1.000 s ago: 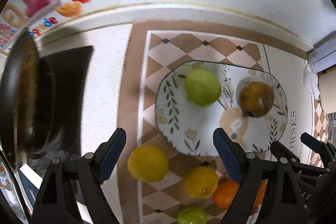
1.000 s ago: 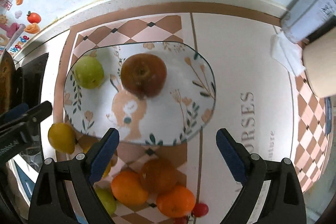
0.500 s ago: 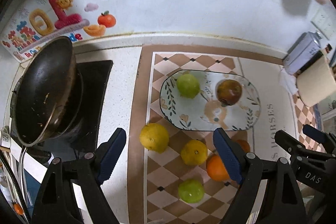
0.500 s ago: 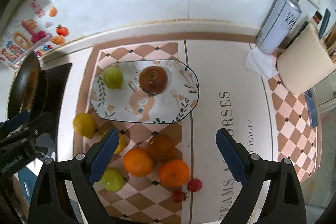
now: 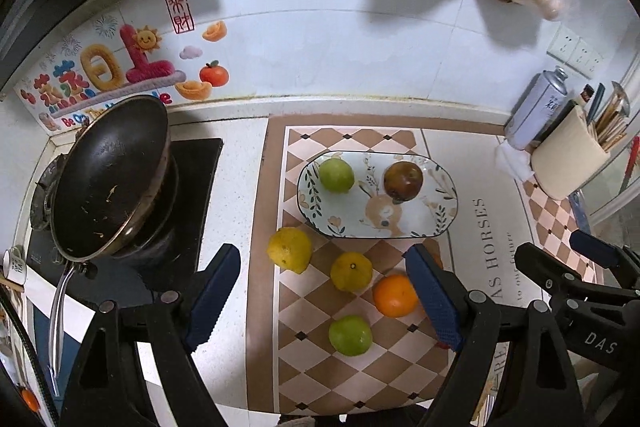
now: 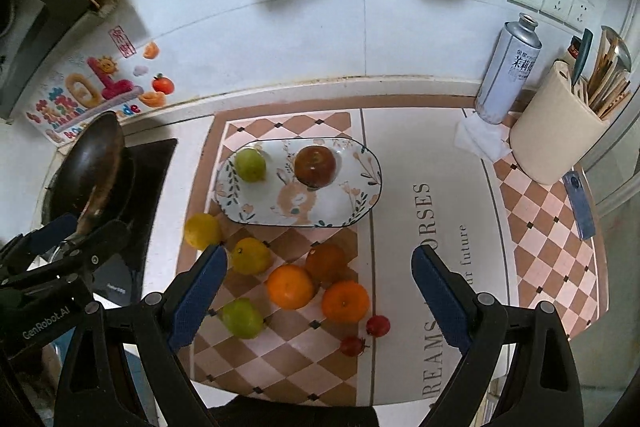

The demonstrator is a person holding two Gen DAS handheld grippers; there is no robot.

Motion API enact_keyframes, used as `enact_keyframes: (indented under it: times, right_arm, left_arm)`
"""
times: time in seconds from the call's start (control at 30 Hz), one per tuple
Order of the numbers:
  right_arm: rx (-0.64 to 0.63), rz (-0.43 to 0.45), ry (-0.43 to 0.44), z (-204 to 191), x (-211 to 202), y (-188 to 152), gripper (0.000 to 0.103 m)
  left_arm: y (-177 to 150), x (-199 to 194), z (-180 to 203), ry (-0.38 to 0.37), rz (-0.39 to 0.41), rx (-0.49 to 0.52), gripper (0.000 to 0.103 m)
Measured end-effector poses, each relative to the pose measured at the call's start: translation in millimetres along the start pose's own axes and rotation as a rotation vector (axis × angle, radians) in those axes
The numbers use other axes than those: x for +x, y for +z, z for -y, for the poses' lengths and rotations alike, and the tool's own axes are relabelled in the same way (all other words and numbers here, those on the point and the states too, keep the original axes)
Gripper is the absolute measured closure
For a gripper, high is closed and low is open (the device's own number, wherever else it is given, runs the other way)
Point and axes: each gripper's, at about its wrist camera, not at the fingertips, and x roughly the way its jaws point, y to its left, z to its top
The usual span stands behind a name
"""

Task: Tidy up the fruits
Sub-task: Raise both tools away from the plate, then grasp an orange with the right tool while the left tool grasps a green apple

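While both claws hang high over the counter with nothing between them, we size up the fruit against one landmark, the oval plate (image 6: 362, 163) with its rabbit print. Our left gripper (image 5: 322, 291) has its blue pads spread wide, and the right gripper (image 6: 320, 293) is just as far apart, so neither holds anything. Starting off the plate's left end, near its front corner, we have a lemon (image 6: 201, 230), bumpy and firm by the look of it, and a second yellow citrus (image 6: 250, 255) just in front of the plate. A green fruit (image 6: 241, 317) lies further forward, smooth-skinned and likely slippery, so we'd pinch it across its widest middle. Three oranges (image 6: 290, 286) cluster in front of the plate, touching or nearly so; round and fairly heavy, they may roll, so we'd come straight down and squeeze gently. On the plate itself sit another green fruit (image 6: 250, 165) at the left and a dark red apple (image 6: 315, 166) near the centre. Rightmost, well in front of the plate, two small red fruits (image 6: 378, 325) look soft and need the lightest grip.
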Motion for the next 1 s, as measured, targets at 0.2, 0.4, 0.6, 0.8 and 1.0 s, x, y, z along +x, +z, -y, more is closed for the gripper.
enact_keyframes:
  times: [0.2,0.4,0.6,0.8,1.0]
  right_arm:
    - [0.037,-0.005,0.033,7,-4,-11,0.007]
    - [0.104,-0.149,0.038,33,60,-30,0.007]
    - [0.171,-0.341,0.052,57,153,-62,0.02]
    - [0.157,-0.416,0.036,65,192,-74,0.024]
    - [0.112,-0.454,0.052,61,215,-74,0.028]
  left_arm:
    - [-6,-11,-3,-0.011,0.014,-0.013,0.018]
    - [-20,32,-7,-0.01,-0.105,-0.02,0.013]
    - [-56,119,-1,-0.042,-0.351,-0.018,0.007]
    - [-88,182,14,-0.067,-0.534,-0.028,0.007]
    - [-107,218,31,-0.101,-0.635,-0.023,0.022]
